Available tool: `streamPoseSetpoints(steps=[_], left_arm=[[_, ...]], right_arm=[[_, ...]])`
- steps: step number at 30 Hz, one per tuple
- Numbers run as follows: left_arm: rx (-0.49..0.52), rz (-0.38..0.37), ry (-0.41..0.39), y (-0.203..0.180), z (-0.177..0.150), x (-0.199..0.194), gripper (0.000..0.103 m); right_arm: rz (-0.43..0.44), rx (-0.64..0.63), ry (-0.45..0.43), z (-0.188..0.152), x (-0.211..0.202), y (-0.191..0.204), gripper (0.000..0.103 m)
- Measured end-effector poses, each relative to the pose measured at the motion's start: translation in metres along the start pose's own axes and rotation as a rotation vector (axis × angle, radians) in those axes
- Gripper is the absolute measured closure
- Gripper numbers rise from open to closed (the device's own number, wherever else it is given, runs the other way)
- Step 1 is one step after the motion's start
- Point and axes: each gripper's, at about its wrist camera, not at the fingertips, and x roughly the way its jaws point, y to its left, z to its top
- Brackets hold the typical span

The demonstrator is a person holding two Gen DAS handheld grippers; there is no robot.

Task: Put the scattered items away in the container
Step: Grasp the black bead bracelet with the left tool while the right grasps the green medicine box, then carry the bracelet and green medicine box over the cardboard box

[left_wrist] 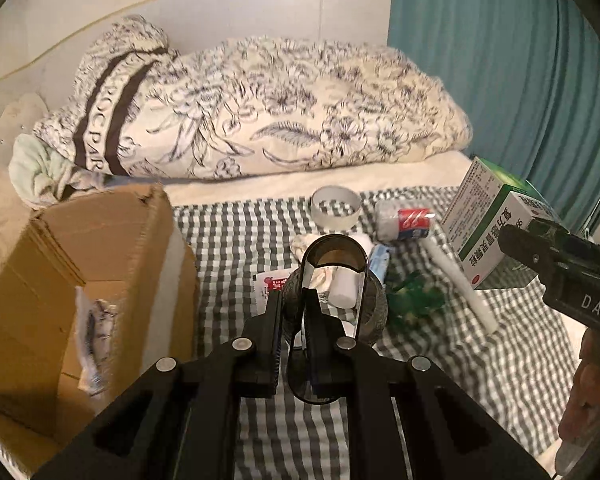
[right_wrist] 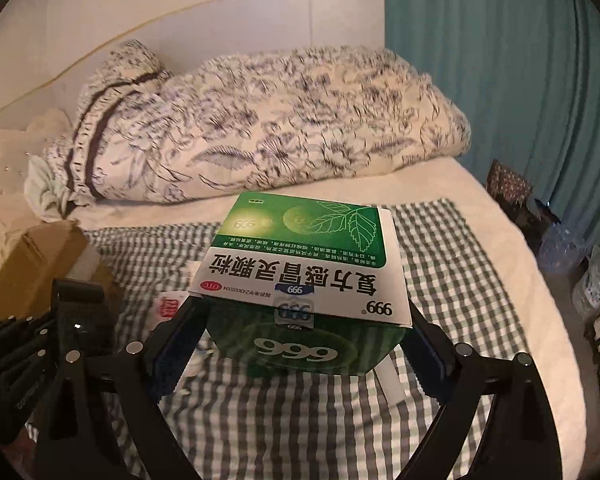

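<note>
The work surface is a bed covered by a checked cloth (left_wrist: pixel 480 360). Beyond both grippers a floral duvet (left_wrist: pixel 260 112) lies bunched against a white headboard (left_wrist: pixel 260 4). A teal curtain (left_wrist: pixel 500 60) hangs to the right of it.

Left gripper (left_wrist: pixel 290 300): jaws pressed nearly together, pinching the rim of a dark holder (left_wrist: pixel 334 256) with an oval opening. The holder is lifted clear of the cloth. A cardboard box (left_wrist: pixel 80 280), the container, stands to the left of this gripper, flaps raised.

Ahead of the left gripper, on the cloth: a tape ring (left_wrist: pixel 335 207), a small bottle (left_wrist: pixel 404 220) on its side, a white tube (left_wrist: pixel 464 284), a red-and-white sachet (left_wrist: pixel 266 286), a green item (left_wrist: pixel 416 300), not identifiable, and white wadding partly hidden behind the holder.

Right gripper (right_wrist: pixel 306 320): jaws spread wide, clamped on the two sides of a green-and-white medicine carton (right_wrist: pixel 304 264). The carton sits between the pads, raised off the cloth, printed top face toward the camera. In the left wrist view this gripper and a hand (left_wrist: pixel 592 400) appear to the right.

Right of the bed, beside the curtain, stand dark bags and clear plastic items, too blurred to identify.
</note>
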Motion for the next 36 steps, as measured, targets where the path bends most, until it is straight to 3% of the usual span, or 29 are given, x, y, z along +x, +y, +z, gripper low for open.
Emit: streamPoseSetpoints(steps=[12, 22, 36], left_arm=[[-0.021, 0.004, -0.115, 0.009, -0.009, -0.093, 0.092], [-0.047, 0.031, -0.199, 0.028, -0.009, -0.145, 0.092], [-0.075, 0.118, -0.304, 0.078, -0.001, -0.201, 0.092]], right_arm=[[0.037, -0.045, -0.111, -0.010, -0.095, 0.033, 0.010], [0.061, -0.073, -0.161, -0.020, -0.141, 0.060, 0.010], [0.142, -0.133, -0.270, 0.002, -0.190, 0.115, 0.010]])
